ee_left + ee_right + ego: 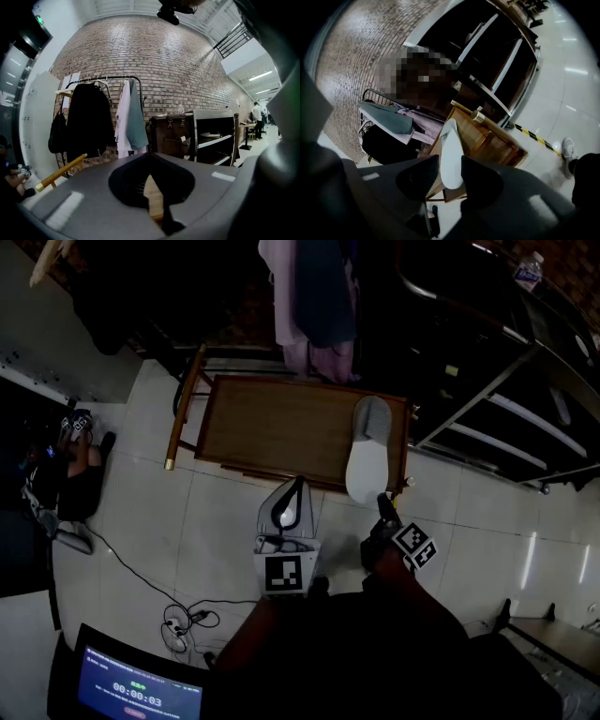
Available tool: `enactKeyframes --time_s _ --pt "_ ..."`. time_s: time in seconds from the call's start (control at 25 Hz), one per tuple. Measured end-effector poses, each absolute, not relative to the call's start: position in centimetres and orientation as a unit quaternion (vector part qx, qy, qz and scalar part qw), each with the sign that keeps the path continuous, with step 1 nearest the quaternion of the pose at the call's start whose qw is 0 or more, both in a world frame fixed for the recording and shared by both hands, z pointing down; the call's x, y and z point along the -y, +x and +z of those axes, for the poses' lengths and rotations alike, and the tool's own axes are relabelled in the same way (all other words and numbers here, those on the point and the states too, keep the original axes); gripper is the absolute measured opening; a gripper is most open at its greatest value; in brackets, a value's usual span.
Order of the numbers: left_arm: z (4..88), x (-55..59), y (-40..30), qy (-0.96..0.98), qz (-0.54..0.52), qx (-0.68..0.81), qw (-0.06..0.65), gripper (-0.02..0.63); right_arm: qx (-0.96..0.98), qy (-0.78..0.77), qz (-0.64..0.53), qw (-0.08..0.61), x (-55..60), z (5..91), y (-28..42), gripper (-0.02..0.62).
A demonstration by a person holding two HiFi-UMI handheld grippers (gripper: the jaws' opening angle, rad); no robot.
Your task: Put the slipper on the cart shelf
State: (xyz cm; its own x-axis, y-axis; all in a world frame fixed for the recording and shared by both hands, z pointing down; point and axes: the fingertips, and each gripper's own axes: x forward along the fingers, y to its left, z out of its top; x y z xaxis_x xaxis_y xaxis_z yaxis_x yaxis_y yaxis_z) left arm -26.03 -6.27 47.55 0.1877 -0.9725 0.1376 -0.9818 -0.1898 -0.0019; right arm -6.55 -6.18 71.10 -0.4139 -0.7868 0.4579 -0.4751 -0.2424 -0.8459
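A slipper [367, 451] with a grey toe and white sole lies on the right side of the wooden cart's top [272, 427], its heel hanging over the near edge. My right gripper [382, 501] is at that heel. In the right gripper view the slipper [451, 150] shows in the gap of my right gripper [450, 174], which stands open; the pads do not press on it. My left gripper [296, 486] hovers in front of the cart's near edge, left of the slipper. My left gripper [150, 157] is shut, tips together, holding nothing.
A clothes rack [314, 296] with hanging garments stands behind the cart. A black shelf unit [506, 418] sits to the right. Cables [178, 624] and a monitor [131, 690] lie on the tiled floor at near left. A person [56, 474] sits at far left.
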Motion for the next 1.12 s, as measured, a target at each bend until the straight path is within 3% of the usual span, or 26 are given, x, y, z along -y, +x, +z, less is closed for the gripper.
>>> enactKeyframes --time_s 0.44,0.84,0.96,1.12 --pt "47.7 4.6 -27.7 0.752 0.068 0.655 0.046 0.015 -0.566 -0.53 -0.624 0.094 6.7 74.9 -7.4 0.158" --pt "47.4 3.8 -28.0 0.75 0.063 0.657 0.043 0.015 -0.562 -0.529 -0.629 0.09 7.5 75.9 -8.1 0.216" --pt "47.5 3.3 -28.3 0.748 0.066 0.659 0.045 0.015 -0.569 -0.534 -0.62 0.082 8.1 76.2 -8.4 0.113" --pt "47.3 2.8 -28.8 0.748 0.065 0.659 0.042 0.015 -0.595 -0.51 -0.613 0.101 8.3 74.8 -9.2 0.066"
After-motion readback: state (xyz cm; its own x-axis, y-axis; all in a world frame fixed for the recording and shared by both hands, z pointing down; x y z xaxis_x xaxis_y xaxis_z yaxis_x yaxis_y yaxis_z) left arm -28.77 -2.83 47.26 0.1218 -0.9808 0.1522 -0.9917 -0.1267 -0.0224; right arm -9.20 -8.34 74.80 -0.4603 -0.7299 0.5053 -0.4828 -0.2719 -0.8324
